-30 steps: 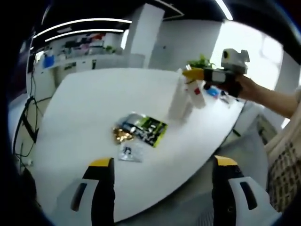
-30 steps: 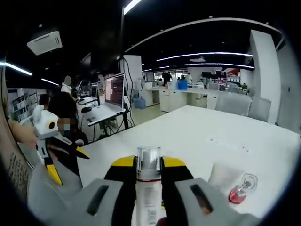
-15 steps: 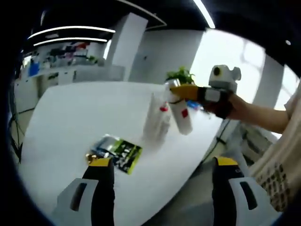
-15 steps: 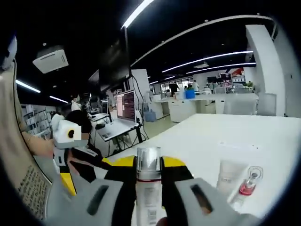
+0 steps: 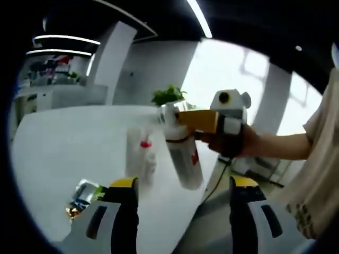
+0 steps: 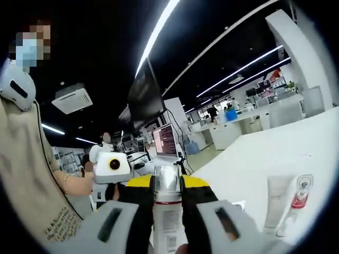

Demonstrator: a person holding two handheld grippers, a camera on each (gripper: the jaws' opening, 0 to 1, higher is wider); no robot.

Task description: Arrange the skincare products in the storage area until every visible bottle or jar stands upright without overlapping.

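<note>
Right gripper [image 6: 167,211]: clamped on a white bottle [image 6: 167,222] with a clear cap, held up off the table; in the left gripper view the same gripper [image 5: 175,119] pinches the bottle [image 5: 183,156] just under its cap, with the bottle's body hanging tilted
Left gripper [image 5: 183,222]: jaws spread wide, nothing between them, hovering over the near edge of the white table [image 5: 63,137]
Tube and pump bottle: a white tube [image 5: 133,153] stands upright on the table, a small red-topped pump bottle [image 5: 147,161] just beside it; touching or not, I cannot tell
Packets: dark and gold sachets [image 5: 85,196] lie flat near the left jaw, blurred
Background: a green plant [image 5: 168,96] past the table's far edge
</note>
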